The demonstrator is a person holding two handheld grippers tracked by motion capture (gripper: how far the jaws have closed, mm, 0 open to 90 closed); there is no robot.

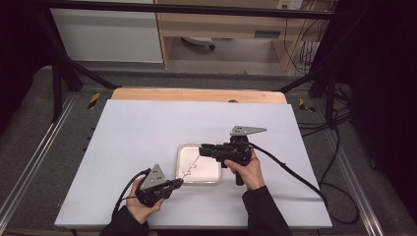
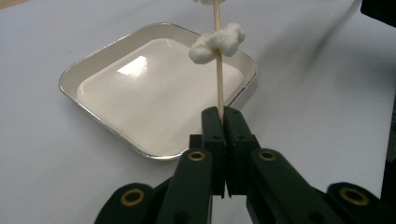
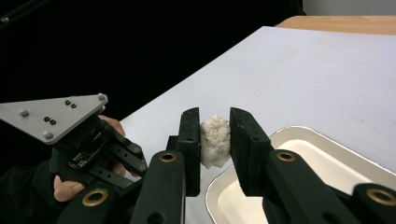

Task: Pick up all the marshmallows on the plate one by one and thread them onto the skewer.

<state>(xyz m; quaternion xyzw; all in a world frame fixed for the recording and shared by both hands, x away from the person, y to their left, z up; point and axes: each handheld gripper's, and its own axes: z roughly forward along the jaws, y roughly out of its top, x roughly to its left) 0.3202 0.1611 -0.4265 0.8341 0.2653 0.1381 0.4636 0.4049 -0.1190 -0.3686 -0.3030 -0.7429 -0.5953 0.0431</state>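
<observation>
My left gripper [image 1: 177,183] [image 2: 222,116] is shut on the lower end of a thin wooden skewer [image 2: 218,79] [image 1: 196,160], near the front left corner of a shallow metal tray [image 1: 210,171]. The skewer slants up over the tray. A white fluffy lump [image 2: 217,41] is threaded on it partway up, and small white lumps [image 1: 189,170] show along it in the high view. My right gripper [image 1: 202,149] [image 3: 215,135] reaches in from the right over the tray, its jaws closed on another white fluffy lump [image 3: 215,140] at the skewer's upper end.
The tray [image 2: 70,77] [image 3: 303,136] has a white inside with nothing lying in it. It sits on a white table sheet [image 1: 147,132] with a wooden edge [image 1: 196,95] at the back. Black cables [image 1: 295,177] trail off to the right.
</observation>
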